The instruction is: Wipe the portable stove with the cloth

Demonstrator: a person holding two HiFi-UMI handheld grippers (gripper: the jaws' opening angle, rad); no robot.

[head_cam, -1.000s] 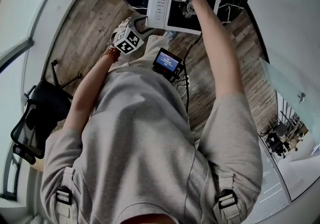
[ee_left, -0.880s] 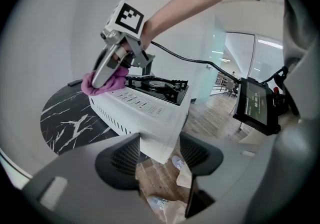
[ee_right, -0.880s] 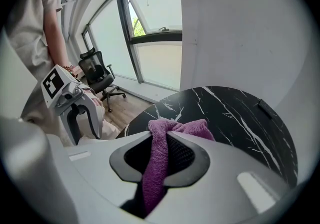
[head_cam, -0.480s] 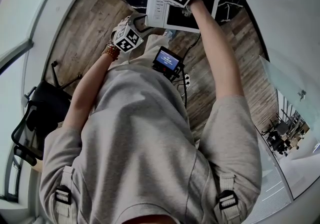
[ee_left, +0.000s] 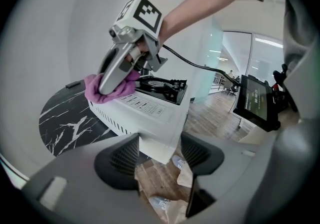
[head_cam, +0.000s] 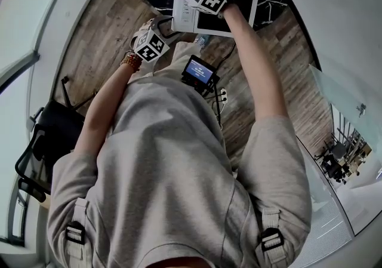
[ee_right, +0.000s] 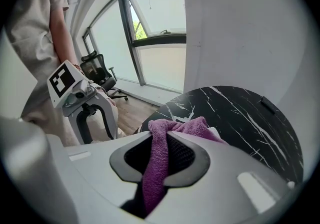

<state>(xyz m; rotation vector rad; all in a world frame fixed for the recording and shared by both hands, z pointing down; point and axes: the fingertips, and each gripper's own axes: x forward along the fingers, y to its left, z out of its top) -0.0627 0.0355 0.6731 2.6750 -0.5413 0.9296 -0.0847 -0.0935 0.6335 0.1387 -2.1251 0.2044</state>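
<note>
Purple cloth (ee_right: 157, 168) is pinched by the right gripper (ee_right: 165, 153) and pressed on the control panel of the portable stove (ee_left: 150, 113). The jaws of the left gripper (ee_left: 160, 155) are opening, with the stove's near corner between them.

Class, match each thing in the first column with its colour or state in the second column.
Column one:
1. cloth
2. portable stove
3. table
4. right gripper

Column two:
a. white
b. shut on the cloth
c. purple
d. black with white veins

Pairs: 1-c, 2-a, 3-d, 4-b
</note>
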